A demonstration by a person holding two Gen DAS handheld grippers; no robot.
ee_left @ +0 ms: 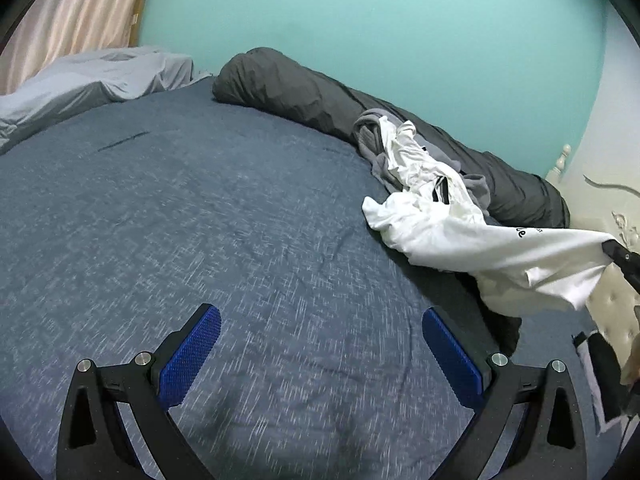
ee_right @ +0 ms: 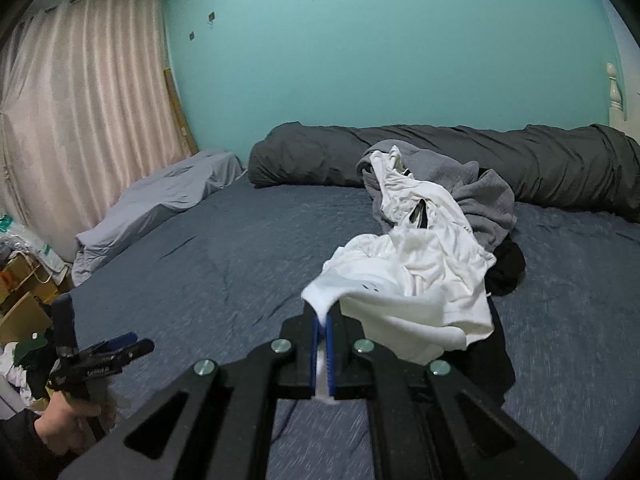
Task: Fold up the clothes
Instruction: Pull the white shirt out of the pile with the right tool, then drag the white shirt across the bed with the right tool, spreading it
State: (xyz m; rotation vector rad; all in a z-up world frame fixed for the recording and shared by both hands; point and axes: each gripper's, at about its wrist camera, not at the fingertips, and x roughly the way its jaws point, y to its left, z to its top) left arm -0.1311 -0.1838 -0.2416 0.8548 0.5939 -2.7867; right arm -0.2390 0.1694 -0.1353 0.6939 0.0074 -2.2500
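The right gripper (ee_right: 322, 320) is clamped on an edge of the white T-shirt (ee_right: 416, 280), which trails from the clothes pile (ee_right: 440, 208) on the blue bedspread (ee_right: 200, 260), while the left gripper (ee_left: 320, 344) hovers with its jaws apart and empty. Pulling further could drag the tangled grey garment (ee_right: 480, 196) along, or the thin pinch could slip. The shirt's shape is bunched and unreadable, and a black item (ee_right: 508, 268) lies half-hidden beneath it.
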